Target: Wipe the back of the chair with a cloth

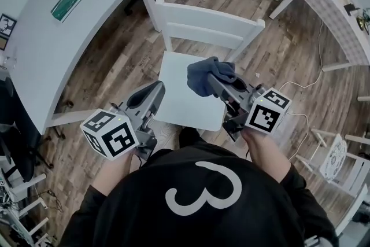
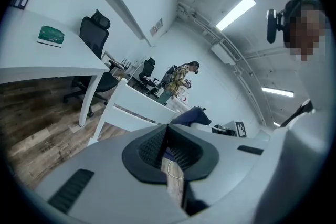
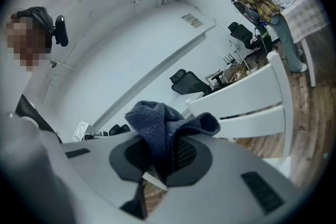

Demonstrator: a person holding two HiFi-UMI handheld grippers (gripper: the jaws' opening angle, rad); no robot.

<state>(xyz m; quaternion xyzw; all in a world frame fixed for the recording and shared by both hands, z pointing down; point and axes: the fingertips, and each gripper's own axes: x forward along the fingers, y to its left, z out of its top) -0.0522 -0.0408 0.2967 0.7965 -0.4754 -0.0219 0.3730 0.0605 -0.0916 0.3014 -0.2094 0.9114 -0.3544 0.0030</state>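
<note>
Right gripper (image 1: 215, 85) clamps cloth (image 1: 203, 73) above chair (image 1: 208, 25) seat.
Left gripper (image 1: 156, 89) jaws are closed, empty, beside the seat's edge.

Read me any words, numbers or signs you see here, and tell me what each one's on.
"3": on the person's black shirt.
Green book: print too small to read.
Wall label: too blurred to read.

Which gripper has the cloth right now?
The right gripper: its jaws are shut on the dark blue cloth. The left gripper is shut with nothing between its jaws.
</note>
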